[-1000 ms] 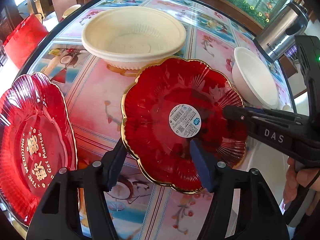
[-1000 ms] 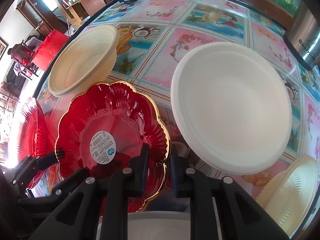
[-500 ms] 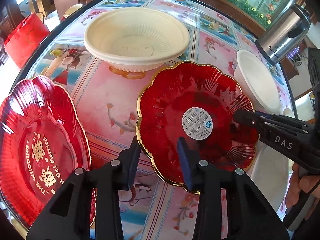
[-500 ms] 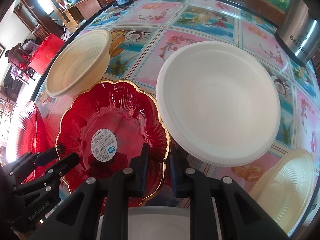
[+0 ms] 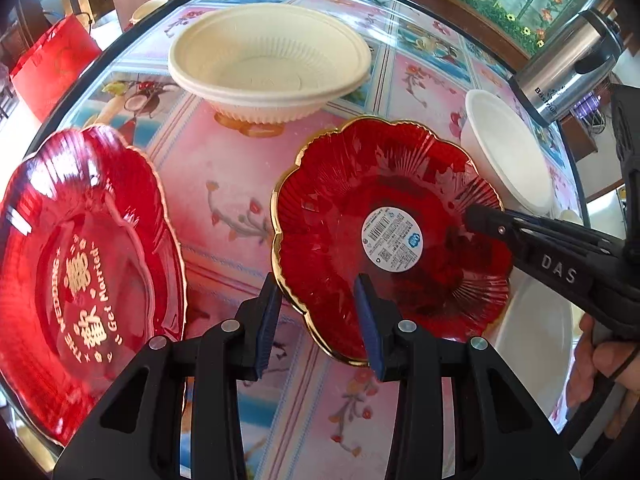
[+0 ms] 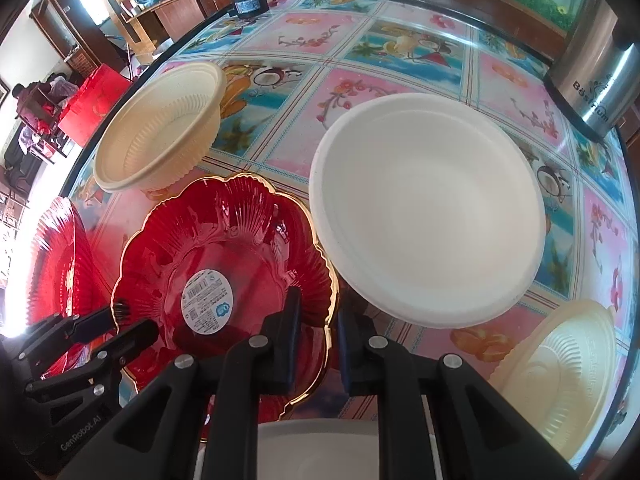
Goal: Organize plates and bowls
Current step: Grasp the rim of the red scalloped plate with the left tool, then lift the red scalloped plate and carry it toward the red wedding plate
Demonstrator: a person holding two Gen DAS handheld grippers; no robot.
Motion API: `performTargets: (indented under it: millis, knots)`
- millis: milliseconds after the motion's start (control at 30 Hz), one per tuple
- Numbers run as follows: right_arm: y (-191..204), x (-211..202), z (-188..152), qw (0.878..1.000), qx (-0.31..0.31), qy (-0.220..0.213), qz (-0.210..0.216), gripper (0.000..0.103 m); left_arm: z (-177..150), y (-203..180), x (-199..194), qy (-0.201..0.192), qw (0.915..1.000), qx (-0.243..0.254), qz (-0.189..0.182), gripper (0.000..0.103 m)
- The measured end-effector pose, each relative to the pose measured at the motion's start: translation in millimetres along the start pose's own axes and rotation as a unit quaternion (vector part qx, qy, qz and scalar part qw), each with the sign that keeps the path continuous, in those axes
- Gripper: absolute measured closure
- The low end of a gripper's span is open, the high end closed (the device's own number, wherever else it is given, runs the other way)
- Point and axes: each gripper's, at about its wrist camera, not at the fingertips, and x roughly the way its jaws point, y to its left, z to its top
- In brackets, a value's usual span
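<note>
Since a second ago, the sticker plate (image 5: 384,216) has shifted right in the left view, widening the bare strip of table (image 5: 224,184) between it and the wedding plate (image 5: 80,248). Its far rim lies just beside the cream bowl (image 5: 268,60) and white bowl (image 6: 428,232). The left gripper (image 5: 318,312) straddles the near rim, jaws apart, not yet closed. The right gripper (image 6: 318,320) comes in level, jaws clenched on the opposite rim.

left tool (image 5: 318,316) reopened, red plate (image 5: 384,232) shifted right
</note>
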Motion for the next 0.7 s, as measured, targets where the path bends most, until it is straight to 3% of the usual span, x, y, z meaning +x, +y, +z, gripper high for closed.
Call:
performTargets:
  millis: [100, 367, 633, 700]
  knots:
    - [-1, 1, -1, 1.0, 0.001, 0.001, 0.002, 0.088, -5, 5, -6, -0.003, 0.9999, -0.014, -0.008, 0.066]
    - [4, 0, -3, 1.0, 0.001, -0.001, 0.006, 0.088, -7, 23, -12, -0.018, 0.9994, -0.019, 0.024, 0.066]
    - [7, 3, -3, 1.0, 0.0, 0.002, 0.015, 0.088, -9, 18, -26, -0.014, 0.9994, -0.031, -0.013, 0.066]
    - [8, 3, -3, 1.0, -0.001, 0.001, 0.015, 0.088, -14, 16, -31, -0.016, 0.999, -0.037, -0.018, 0.056]
